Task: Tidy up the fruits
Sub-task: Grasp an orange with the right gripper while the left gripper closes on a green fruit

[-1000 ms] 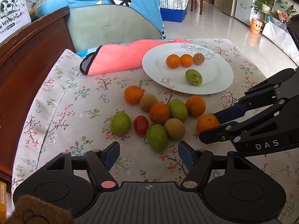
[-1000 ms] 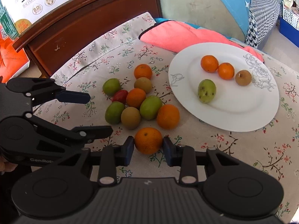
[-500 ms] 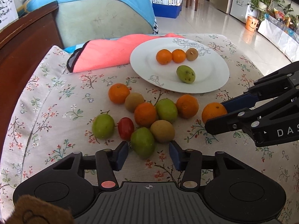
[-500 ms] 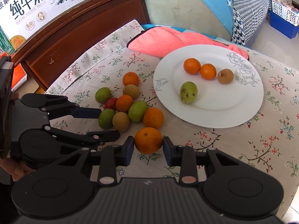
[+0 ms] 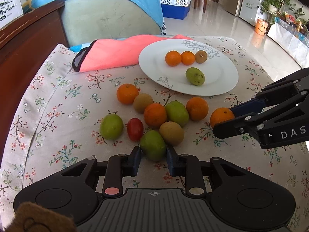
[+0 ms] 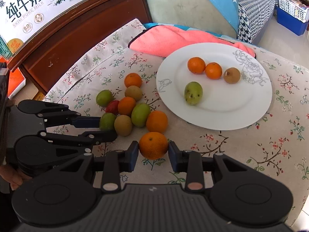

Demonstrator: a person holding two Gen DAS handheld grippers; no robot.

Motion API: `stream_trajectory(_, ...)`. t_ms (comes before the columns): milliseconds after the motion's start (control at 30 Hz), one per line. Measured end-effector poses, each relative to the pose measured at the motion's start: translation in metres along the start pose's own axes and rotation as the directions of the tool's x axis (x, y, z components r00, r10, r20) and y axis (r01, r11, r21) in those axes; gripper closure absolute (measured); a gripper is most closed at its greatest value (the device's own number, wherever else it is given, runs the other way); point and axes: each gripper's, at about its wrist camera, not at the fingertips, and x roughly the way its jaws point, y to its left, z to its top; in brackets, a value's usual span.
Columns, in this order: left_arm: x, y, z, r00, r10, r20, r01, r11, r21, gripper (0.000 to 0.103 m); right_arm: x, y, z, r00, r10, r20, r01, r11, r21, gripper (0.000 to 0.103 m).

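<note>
Left wrist view: the left gripper (image 5: 153,153) points down at a loose cluster of fruit on the floral tablecloth (image 5: 58,119). Its jaws are closing, and the nearest green fruit (image 5: 152,145) sits between the blue pads (image 5: 137,157), which meet its sides. Touching this fruit behind are a small red fruit (image 5: 135,129) and a brown kiwi-like fruit (image 5: 171,133). Further back lie another green fruit (image 5: 111,126), several oranges and one more brown fruit, all close together. At the right, the right gripper (image 5: 225,123) has its fingers clamped either side of an orange (image 5: 220,116), which stands slightly apart from the cluster. The white plate (image 5: 154,65) lies beyond, resting partly on a pink cloth (image 5: 115,56); it carries two small oranges, a brown fruit and a spotted green fruit (image 5: 195,76).

Right wrist view: the right gripper (image 6: 153,152) is narrowed onto the orange (image 6: 153,147), both pads pressing its sides; whether the orange rests on the tablecloth (image 6: 270,154) cannot be told. The left gripper (image 6: 107,128) enters from the left, fingers either side of the green fruit (image 6: 107,120) at the near-left edge of the cluster. The plate (image 6: 231,116) lies to the upper right, holding the same four fruits. A milk carton box (image 6: 29,5) stands on wooden furniture (image 6: 77,31) at the upper left.
</note>
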Motion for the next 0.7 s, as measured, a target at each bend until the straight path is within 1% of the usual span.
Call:
stream_trajectory(33,0.0,0.0,0.001,1.0,0.008,0.006,-0.008,1.0,-0.006,0.074,0.001,0.0,0.0,1.0,-0.001,-0.002,0.001,1.0,0.0,0.069)
stream_trajectory(267,0.004,-0.002,0.004,1.0,0.022,0.011,-0.022,1.0,0.006,0.076,0.002,0.001,0.0,1.0,0.0,-0.002,0.0,1.0,-0.003,0.069)
stream_trajectory(467,-0.007,0.002,0.003,0.999,0.037,0.028,-0.036,0.999,-0.023,0.076,0.001,0.001,0.001,1.0,0.004,0.002,-0.004,1.0,-0.001,0.069)
stream_trajectory(600,-0.014,0.004,0.003,0.999,0.015,0.035,-0.013,0.999,-0.048,0.076,0.001,0.002,0.001,1.0,0.011,0.001,-0.011,1.0,-0.003,0.069)
stream_trajectory(700,-0.019,0.003,0.004,0.999,0.01,0.047,-0.008,0.999,-0.044,0.076,-0.001,0.002,0.003,1.0,0.016,0.011,-0.016,1.0,-0.002,0.069)
